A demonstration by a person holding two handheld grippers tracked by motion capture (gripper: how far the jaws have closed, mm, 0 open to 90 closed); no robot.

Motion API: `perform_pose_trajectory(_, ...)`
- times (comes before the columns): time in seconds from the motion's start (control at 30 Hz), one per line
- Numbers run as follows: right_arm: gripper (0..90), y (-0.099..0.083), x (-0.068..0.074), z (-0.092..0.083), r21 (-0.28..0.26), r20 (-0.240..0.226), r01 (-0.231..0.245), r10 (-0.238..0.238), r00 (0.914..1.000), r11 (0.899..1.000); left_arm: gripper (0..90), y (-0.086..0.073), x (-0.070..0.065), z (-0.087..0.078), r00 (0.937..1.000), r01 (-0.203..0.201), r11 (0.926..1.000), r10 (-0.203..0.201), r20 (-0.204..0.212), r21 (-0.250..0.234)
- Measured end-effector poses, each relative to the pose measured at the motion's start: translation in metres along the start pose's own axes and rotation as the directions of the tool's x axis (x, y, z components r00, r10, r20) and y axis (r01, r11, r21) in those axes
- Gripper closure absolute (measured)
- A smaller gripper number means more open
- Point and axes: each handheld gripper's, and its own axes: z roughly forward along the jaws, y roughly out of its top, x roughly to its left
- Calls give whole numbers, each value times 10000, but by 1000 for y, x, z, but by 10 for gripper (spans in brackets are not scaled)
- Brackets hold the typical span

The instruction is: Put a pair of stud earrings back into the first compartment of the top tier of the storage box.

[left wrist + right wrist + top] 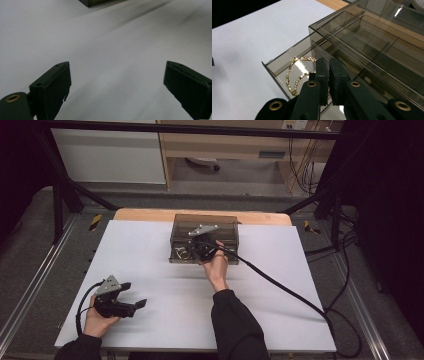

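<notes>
Now, gold hoops (298, 75) lying in the pulled-out drawer (277, 67) of the smoky clear box (204, 227). Light, thin, slippery-looking, likely to skate on the smooth plastic and to bend if squeezed hard; best pinched across the beaded rim. Drawer front probably light and stiff, easy to nudge at its edge. Right gripper (328, 65) poised over the drawer, jaws closed, nothing between. Left gripper (131, 295) well apart near the sheet's (150, 265) corner, jaws spread wide, empty.
</notes>
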Motion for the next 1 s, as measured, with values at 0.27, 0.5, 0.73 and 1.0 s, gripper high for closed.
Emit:
perform_pose_trajectory(0.27, 810, -1, 2, -1, -51, -81, 44, -44, 10000, 10000, 72, 0, 0, 0, 10000, -4, 10000, 4, 13, 0)
perform_pose_trajectory(0.5, 696, 2, 4, -17, -398, -224, 12, -21, 9997, 9992, 72, 0, 0, 0, 10000, 14, 10000, -14, -5, 5)
perform_pose_trajectory(0.73, 450, 0, -1, -41, -526, -347, -279, 261, 9991, 9982, 72, 0, 0, 0, 10000, -2, 10000, 2, -8, 33)
perform_pose_trajectory(1.0, 195, -13, -12, -68, -915, -385, -687, 654, 9971, 9934, 72, 0, 0, 0, 10000, 2, 10000, -2, -11, 40)
